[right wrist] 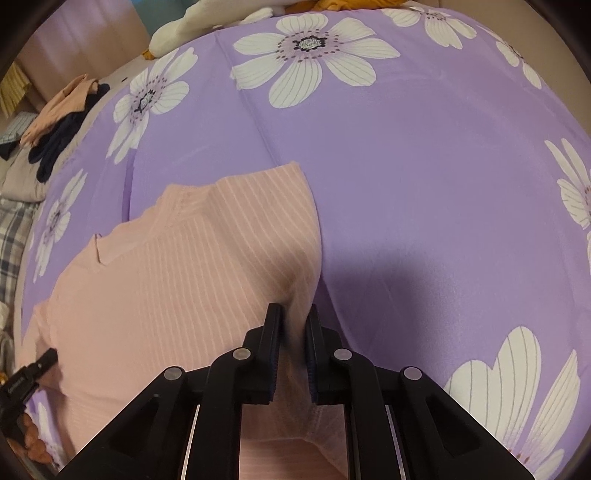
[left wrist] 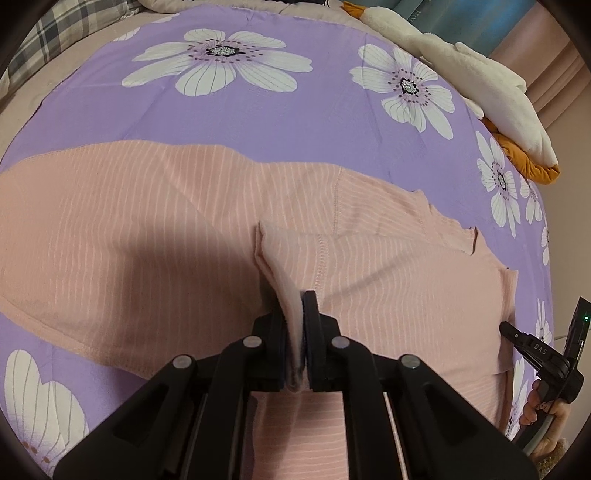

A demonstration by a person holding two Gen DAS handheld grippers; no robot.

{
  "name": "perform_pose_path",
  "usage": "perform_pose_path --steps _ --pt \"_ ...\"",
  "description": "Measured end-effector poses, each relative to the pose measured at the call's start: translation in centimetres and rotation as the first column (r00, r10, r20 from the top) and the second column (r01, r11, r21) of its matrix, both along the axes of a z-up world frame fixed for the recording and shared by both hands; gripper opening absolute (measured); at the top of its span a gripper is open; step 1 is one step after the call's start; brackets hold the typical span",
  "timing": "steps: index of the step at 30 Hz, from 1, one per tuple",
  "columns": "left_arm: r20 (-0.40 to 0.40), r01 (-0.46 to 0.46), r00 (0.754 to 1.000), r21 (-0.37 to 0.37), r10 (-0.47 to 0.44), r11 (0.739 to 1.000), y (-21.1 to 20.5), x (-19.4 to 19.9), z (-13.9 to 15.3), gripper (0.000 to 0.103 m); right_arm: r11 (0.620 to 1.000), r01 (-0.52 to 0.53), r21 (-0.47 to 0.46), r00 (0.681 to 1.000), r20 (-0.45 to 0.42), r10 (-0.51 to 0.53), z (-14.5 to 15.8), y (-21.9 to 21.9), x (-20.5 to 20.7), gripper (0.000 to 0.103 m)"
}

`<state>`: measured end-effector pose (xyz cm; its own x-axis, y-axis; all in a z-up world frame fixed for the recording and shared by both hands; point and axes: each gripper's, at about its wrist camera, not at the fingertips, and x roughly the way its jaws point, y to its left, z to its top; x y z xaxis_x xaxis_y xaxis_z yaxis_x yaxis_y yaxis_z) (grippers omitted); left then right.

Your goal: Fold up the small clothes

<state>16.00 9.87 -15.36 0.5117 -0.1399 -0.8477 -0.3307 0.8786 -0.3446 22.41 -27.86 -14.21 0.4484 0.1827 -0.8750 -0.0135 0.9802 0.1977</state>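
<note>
A pink top with thin white stripes [left wrist: 155, 221] lies spread on a purple bedsheet with white flowers [left wrist: 258, 110]. My left gripper [left wrist: 298, 317] is shut on a fold of its fabric near the sleeve seam and lifts it a little. In the right wrist view the same pink top [right wrist: 166, 266] lies at the left, collar toward the far left. My right gripper [right wrist: 293, 317] is shut on the top's right edge, with fabric bunched between the fingers. The right gripper also shows at the right edge of the left wrist view [left wrist: 539, 350]. The left gripper shows at the lower left of the right wrist view [right wrist: 33, 369].
A white and orange plush toy [left wrist: 480, 85] lies at the sheet's far right edge. A pile of dark and peach clothes [right wrist: 62, 122] sits beyond the sheet at the far left in the right wrist view. A plaid cloth [left wrist: 66, 33] lies at the back left.
</note>
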Motion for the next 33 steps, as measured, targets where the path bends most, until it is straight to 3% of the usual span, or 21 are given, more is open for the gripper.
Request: perform_pose_path --steps 5,10,17,27,33 --pt "-0.006 0.02 1.0 0.005 -0.02 1.0 -0.1 0.2 -0.3 0.01 1.0 -0.004 -0.007 1.0 0.004 0.004 -0.1 0.0 0.1 0.01" --pt "-0.005 0.016 1.0 -0.052 -0.016 0.999 0.7 0.2 -0.9 0.012 1.0 -0.003 -0.018 1.0 0.006 0.003 -0.3 0.1 0.2 0.01" --pt "0.055 0.039 0.998 -0.069 -0.035 0.997 0.9 -0.5 -1.4 0.012 0.998 -0.012 -0.062 1.0 0.026 0.014 -0.4 0.7 0.3 0.01" --pt "0.101 0.064 0.993 -0.014 -0.062 0.998 0.4 -0.7 -1.6 0.012 0.987 -0.009 -0.162 0.998 0.056 0.018 -0.5 1.9 0.2 0.01" --pt "0.114 0.069 0.991 0.016 -0.071 0.997 0.2 -0.9 -1.6 0.013 0.986 0.005 -0.164 0.998 0.063 0.005 -0.5 1.9 0.1 0.01"
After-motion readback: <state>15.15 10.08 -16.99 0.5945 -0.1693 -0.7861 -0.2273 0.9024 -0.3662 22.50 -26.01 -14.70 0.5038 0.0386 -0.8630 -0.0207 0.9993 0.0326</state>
